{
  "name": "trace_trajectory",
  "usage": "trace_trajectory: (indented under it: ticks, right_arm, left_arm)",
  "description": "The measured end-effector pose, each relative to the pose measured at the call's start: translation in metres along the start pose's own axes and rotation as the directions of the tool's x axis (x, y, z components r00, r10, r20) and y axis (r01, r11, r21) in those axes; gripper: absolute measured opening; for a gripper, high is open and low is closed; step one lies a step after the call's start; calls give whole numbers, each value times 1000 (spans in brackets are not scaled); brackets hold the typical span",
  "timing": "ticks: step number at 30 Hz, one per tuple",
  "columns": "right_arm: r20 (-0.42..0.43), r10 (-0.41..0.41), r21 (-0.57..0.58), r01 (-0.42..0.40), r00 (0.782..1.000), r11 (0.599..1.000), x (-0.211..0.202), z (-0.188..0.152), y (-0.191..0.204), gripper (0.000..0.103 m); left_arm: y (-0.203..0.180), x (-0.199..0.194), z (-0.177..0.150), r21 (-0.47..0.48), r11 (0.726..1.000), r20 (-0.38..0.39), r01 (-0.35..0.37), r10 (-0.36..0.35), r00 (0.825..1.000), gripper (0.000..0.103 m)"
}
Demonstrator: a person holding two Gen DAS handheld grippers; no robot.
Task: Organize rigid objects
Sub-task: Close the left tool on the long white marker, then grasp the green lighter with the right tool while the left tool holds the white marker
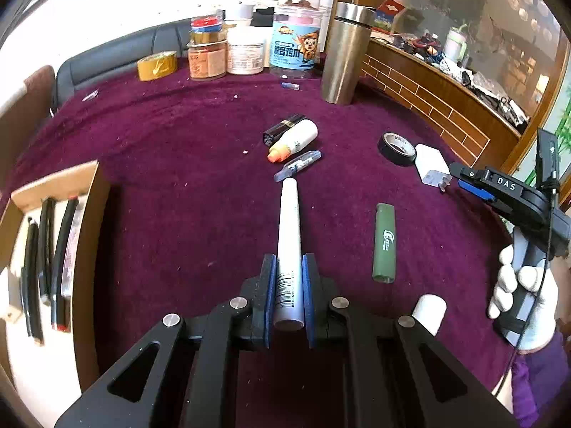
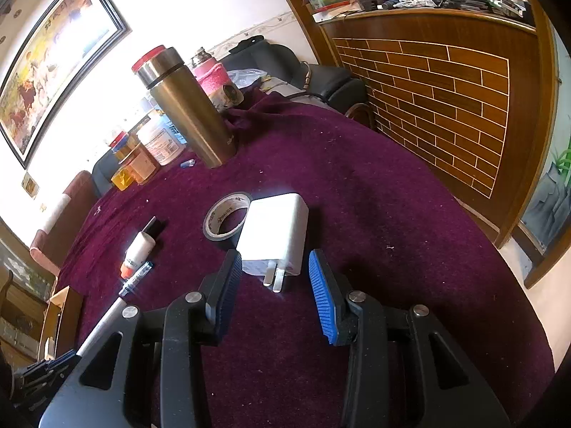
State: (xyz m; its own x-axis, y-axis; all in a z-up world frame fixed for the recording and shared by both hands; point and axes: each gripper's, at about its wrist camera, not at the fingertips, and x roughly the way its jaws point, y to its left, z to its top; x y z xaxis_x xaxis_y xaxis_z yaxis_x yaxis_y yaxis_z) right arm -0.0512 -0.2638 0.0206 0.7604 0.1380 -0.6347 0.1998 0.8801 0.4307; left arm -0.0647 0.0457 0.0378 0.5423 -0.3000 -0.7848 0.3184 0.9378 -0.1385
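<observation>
White marker [image 1: 289, 249] clamped in left hand-held gripper [image 1: 289, 292]; right hand-held gripper [image 2: 273, 292] open, empty. Box [image 1: 94, 214] at left holds pens; lighter [image 1: 384, 242], charger [image 2: 276, 232], tape [image 2: 223, 221] remain.

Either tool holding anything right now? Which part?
Left tool is shut on the white marker, gripping its barcode end, near the butt. Right tool is open, holding nothing; the white charger lies just ahead.

surface: table under a dark purple velvety cloth [image 1: 178, 135] | right: curved wooden counter with brick-pattern panel [image 2: 428, 96] | wall: white, with black-framed painting [image 2: 53, 71] | seating: dark grey leather sofa [image 1: 107, 57] | light: bright daylight
</observation>
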Motion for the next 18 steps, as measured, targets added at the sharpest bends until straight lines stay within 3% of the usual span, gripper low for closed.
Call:
trace_trajectory:
  ticks: [4,6,9,11,15,18]
  right_arm:
    - [2,7,-1,-7,1000,1000,-1,0,0,37]
    - [3,11,-1,-11,1000,1000,-1,0,0,37]
    - [6,21,-3,-21,1000,1000,-2,0,1,37]
    - [5,25,-3,-25,1000,1000,-2,0,1,37]
    - [-1,28,-3,-28,1000,1000,-1,0,2,37]
    - [-3,28,-2,-28,1000,1000,0,0,2,37]
  left_arm:
    - [14,-7,-3,-60,998,2,36,-36,999,12]
    - [23,-10,-3,-84,996,9,40,-39,999,16]
    - [36,-16,-6,-122,992,27,28,-25,999,34]
    - [42,-15,-8,-129,992,19,17,-14,1000,35]
    - [37,0,-8,-108,994,-11,-5,4,1000,35]
    - [14,21,-3,-31,999,-47,-15,13,999,35]
